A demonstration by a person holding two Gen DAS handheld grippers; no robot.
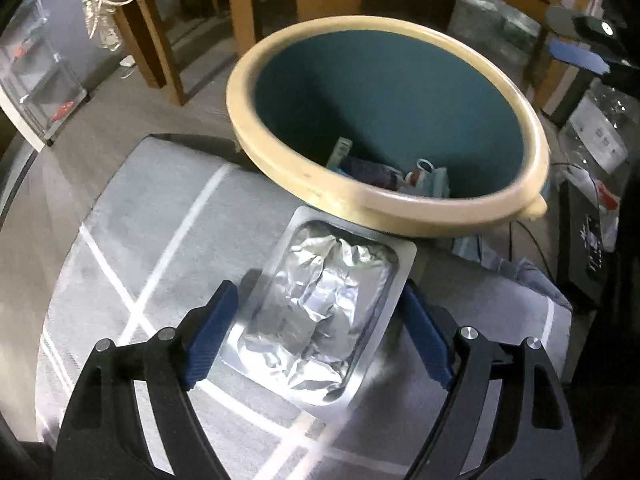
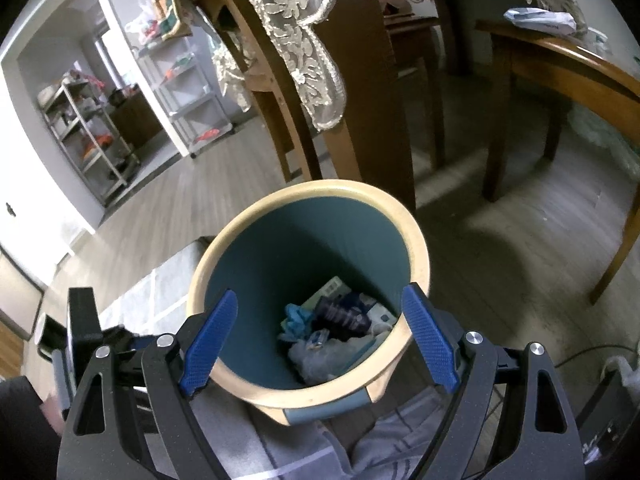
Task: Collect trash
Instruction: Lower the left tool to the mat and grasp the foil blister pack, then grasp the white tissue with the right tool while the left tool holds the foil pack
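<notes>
No text, label, brand or number can be read in either view. In the left wrist view, a white cardboard box (image 1: 599,136) at the right edge carries small dark marks, and a black flat device (image 1: 592,248) beside it shows pale print, but both are too small and blurred to make out. In the right wrist view, a dark blue wrapper (image 2: 347,314) inside the teal bin with the cream rim (image 2: 420,240) bears faint pale lettering that stays illegible.
</notes>
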